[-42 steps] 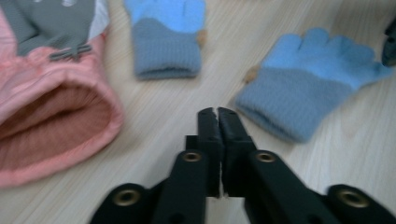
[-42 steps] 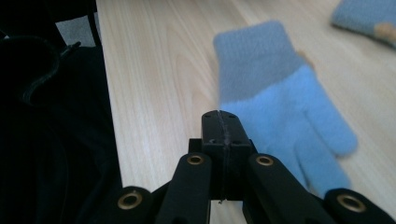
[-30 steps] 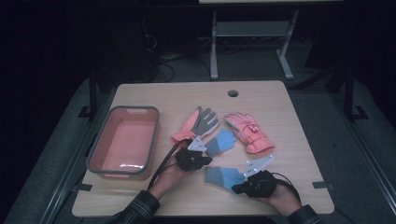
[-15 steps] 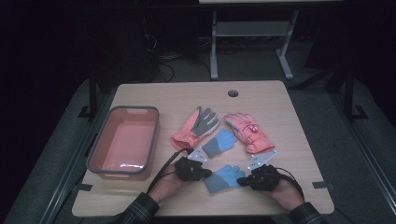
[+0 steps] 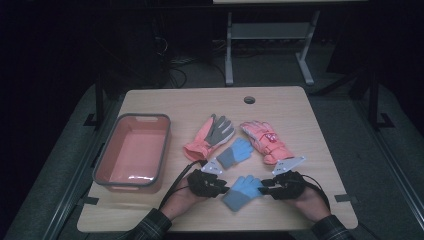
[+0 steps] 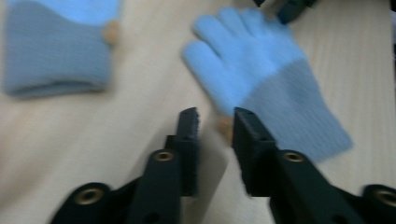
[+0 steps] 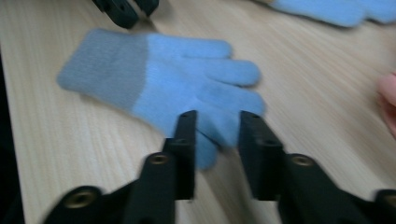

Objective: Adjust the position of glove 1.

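Blue knit glove (image 5: pixel 241 191) lies flat, ungrasped — left gripper (image 5: pixel 223 188) at its nine o'clock, right gripper (image 5: pixel 261 188) at three, jaws just parted; pink bin (image 5: pixel 132 181) holds nothing yet.

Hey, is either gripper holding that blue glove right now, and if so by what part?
Nothing is held. Both grippers' jaws have just been opening. The left gripper sits at the blue glove's cuff edge, the right gripper over its fingertips, pads apart.

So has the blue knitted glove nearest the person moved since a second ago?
Yes. The blue knitted glove has slid toward the table's near edge, farther from the other blue glove, which stayed put beside the pink ski glove.
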The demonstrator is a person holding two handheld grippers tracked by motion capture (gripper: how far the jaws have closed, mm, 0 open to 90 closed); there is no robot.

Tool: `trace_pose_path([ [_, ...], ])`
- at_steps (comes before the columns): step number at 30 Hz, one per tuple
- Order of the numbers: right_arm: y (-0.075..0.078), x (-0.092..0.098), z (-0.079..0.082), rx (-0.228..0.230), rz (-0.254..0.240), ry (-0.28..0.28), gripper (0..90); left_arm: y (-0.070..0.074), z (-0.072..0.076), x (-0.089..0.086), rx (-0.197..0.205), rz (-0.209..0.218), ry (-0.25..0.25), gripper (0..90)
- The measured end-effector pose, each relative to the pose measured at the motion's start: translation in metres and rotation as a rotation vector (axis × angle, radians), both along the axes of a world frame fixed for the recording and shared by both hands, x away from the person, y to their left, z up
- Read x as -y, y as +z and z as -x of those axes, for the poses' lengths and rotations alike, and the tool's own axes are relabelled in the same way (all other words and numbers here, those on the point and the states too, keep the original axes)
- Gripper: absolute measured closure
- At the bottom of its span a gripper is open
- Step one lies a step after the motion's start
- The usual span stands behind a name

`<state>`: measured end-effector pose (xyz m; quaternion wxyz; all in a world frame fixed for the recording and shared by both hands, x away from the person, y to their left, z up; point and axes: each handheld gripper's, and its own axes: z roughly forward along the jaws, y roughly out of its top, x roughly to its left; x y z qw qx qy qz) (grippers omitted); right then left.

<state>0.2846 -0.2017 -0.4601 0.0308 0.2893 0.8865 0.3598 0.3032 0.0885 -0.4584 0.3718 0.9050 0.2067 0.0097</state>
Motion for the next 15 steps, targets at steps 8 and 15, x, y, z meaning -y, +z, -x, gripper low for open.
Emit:
trace_pose_path([
  [8, -0.01, 0.022, 0.001, 0.043, 0.003, -0.089, 28.1, 0.016, -0.027, 0.001, 0.032, 0.009, 0.075, 55.6],
  [15, -0.018, 0.035, 0.004, 0.115, 0.004, -0.131, 18.5, 0.02, -0.049, 0.014, 0.076, -0.026, 0.12, 83.8],
])
